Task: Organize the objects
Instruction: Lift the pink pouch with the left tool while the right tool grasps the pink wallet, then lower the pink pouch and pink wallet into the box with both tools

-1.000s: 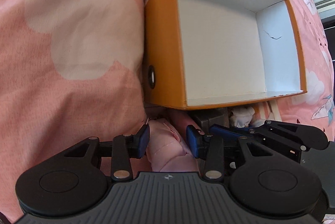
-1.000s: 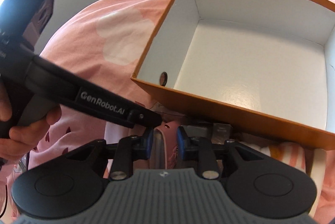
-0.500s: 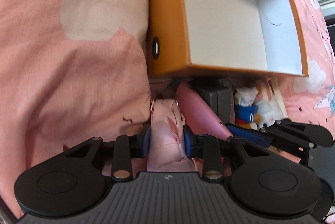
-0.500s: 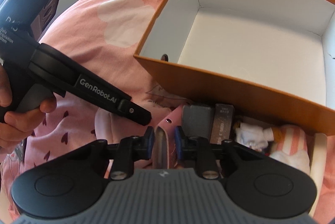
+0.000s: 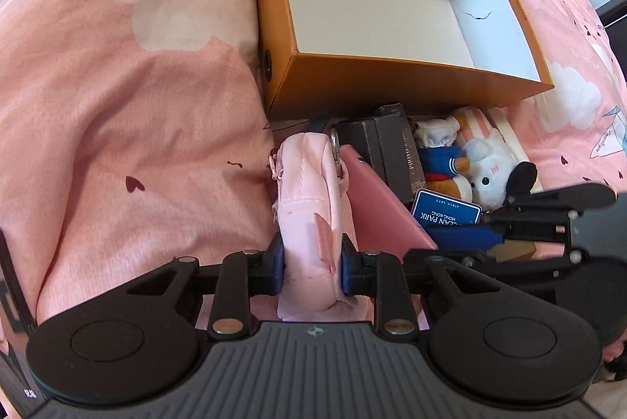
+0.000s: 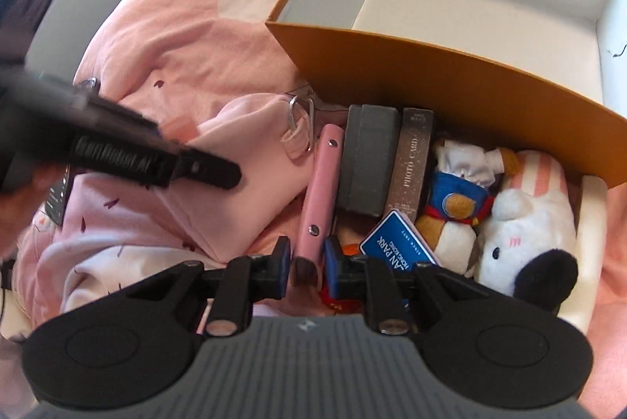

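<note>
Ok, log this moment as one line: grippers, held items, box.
left gripper: shut on pink pouch | right gripper: shut on pink case | orange box: empty

Light: bright daylight, strongest on the pink blanket far ahead of the gripper.
Glare: the white inside of the orange box shines pale.
Shadows: dark under the box's near wall, falling on the things packed just ahead of the fingers.
Blur: in the right wrist view the other gripper's black arm is smeared, its white letters hard to read.
Edges: bent and curved, corners go black.
</note>
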The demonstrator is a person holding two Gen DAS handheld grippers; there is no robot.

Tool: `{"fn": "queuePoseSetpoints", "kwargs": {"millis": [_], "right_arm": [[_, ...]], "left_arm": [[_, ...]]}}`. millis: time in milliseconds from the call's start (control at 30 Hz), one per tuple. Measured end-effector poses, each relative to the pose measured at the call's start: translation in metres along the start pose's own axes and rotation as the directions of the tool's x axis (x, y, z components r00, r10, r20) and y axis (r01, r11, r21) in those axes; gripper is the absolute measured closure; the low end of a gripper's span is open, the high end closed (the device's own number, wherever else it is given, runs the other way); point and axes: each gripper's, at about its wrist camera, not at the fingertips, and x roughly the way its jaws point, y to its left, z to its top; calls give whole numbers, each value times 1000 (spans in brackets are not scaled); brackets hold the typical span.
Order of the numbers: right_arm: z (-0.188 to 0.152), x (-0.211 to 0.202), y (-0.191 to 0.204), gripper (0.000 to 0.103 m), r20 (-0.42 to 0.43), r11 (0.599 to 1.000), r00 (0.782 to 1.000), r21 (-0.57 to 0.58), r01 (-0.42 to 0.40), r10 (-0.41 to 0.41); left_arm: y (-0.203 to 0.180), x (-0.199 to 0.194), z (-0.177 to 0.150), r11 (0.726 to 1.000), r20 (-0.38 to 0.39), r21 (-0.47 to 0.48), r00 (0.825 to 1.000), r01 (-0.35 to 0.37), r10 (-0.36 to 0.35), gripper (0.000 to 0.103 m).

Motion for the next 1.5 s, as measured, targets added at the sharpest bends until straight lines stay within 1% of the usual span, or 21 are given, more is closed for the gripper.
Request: {"fn": "queuePoseSetpoints", "kwargs": {"millis": [67, 100, 133, 200, 333, 433, 533, 567, 600, 667, 800, 1033, 1133, 1233, 1367, 1467, 1500], "right_arm": [[5, -2, -2, 77, -5, 1000, 1000, 11, -1, 1], [8, -3, -3, 71, -8, 1000, 1000, 8, 3, -3], [11, -4, -4, 70, -8, 1000, 1000, 5, 6, -6], [19, -3, -5, 70, -13, 1000, 1000, 7, 15, -15], [33, 2, -9, 70, -25, 999, 999, 48, -21, 23], [40, 13, -4, 70, -44, 999, 999, 52, -15, 17], [42, 28, 0, 70, -82, 998, 997, 56, 11, -6], [42, 31, 0, 73, -87, 998, 996, 58, 23, -18], [41, 34, 1, 79, -92, 998, 995, 58, 36, -30], [38, 35, -1, 80, -91, 997, 995, 63, 39, -34], [33, 24, -2, 83, -71, 998, 997, 57, 37, -33], [25, -20, 2, 84, 39, 999, 999, 27, 20, -21], [25, -44, 2, 84, 90, 1000, 996, 30, 3, -5], [27, -68, 2, 84, 148, 999, 989, 26, -25, 21], [35, -96, 3, 84, 248, 999, 968, 35, -38, 28], [45, -117, -2, 84, 334, 999, 943, 45, -22, 5], [49, -122, -5, 84, 359, 998, 933, 54, -14, -6]], "left_arm": [[-4, -1, -5, 1000, 14, 7, 1000, -7, 7, 76], [-5, -2, -7, 1000, 17, 5, 1000, -7, 7, 76], [-5, -3, -9, 1000, 17, 1, 1000, -4, 4, 76], [-5, -3, -12, 1000, 15, -19, 1000, 8, -8, 77], [-7, -4, -16, 1000, 23, -26, 1000, 8, -7, 77], [-10, -5, -17, 1000, 39, -20, 999, -7, 8, 78], [-15, -6, -20, 999, 63, 6, 997, -45, 45, 78], [-16, -6, -21, 999, 70, 9, 996, -47, 47, 78], [-16, -8, -22, 999, 78, 9, 996, -49, 48, 78], [-17, -11, -23, 999, 97, 7, 994, -53, 52, 78], [-18, -17, -24, 998, 129, 4, 990, -57, 56, 79], [-24, -39, -26, 998, 217, 5, 974, -62, 60, 80], [-27, -54, -24, 998, 259, 7, 964, -59, 55, 80], [-29, -70, -16, 999, 298, 18, 954, -37, 30, 80], [-35, -92, 5, 999, 369, 36, 930, -22, 8, 80], [-39, -101, 28, 999, 409, 43, 912, -18, -1, 80], [-39, -101, 35, 999, 414, 40, 910, -16, -2, 80]]}}
